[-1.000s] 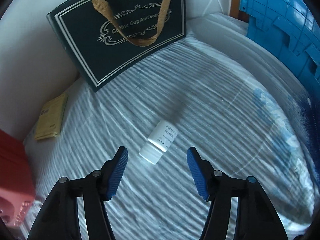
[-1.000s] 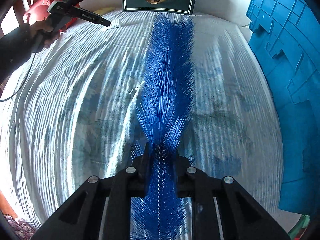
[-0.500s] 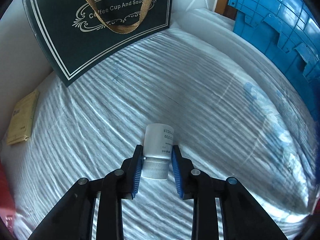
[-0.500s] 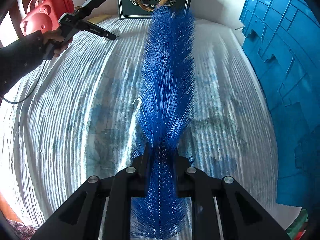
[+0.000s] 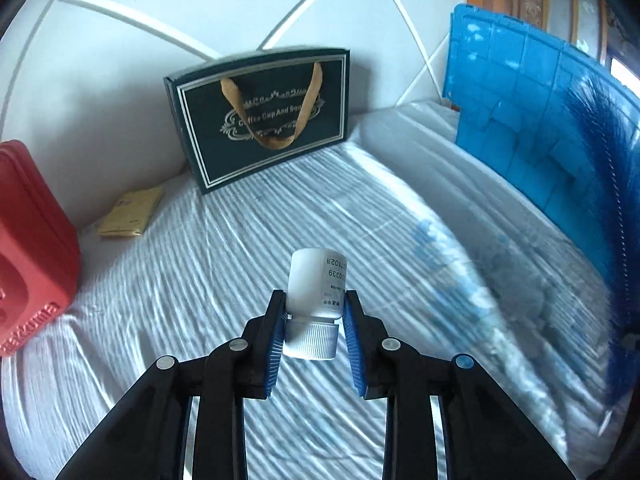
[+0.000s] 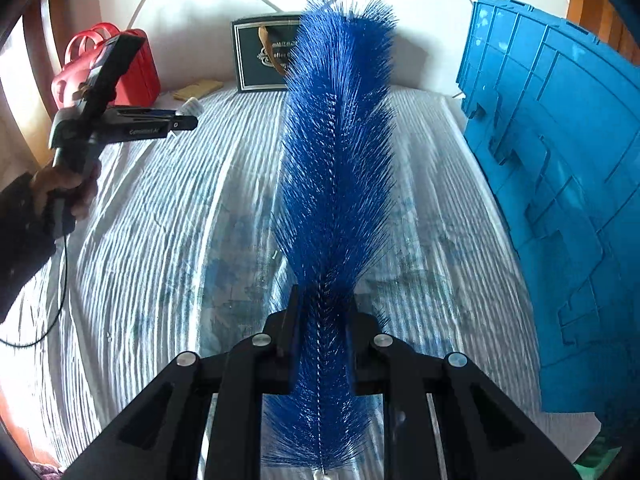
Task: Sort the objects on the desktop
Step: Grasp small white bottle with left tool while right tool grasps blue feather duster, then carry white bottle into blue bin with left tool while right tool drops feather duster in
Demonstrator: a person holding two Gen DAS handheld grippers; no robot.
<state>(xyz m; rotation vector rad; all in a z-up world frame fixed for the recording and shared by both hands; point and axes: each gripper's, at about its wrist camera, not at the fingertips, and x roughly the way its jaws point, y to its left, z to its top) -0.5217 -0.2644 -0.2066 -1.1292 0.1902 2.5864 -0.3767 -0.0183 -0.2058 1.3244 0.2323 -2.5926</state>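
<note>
Home bedroom — sheeted mattress (image 5: 248,240), headboard (image 5: 168,20).

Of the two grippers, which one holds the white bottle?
The left gripper: its blue pads clamp the white bottle near the cap. The right gripper holds a blue brush instead.

In the left wrist view I could read "Coffee Cup And Sau…" in pale script inside an ornate border on the dark gift bag (image 5: 264,120) at upper centre, its ribbon handle covering part of the words. The small white bottle (image 5: 318,286) at centre carried upside-down print; I made out "0339" and "02", the rest too small. On the red case (image 5: 32,248) at the left edge, raised letters read roughly "akuma". In the right wrist view, the left gripper (image 6: 188,114) bore a white brand word I could not read.
</note>
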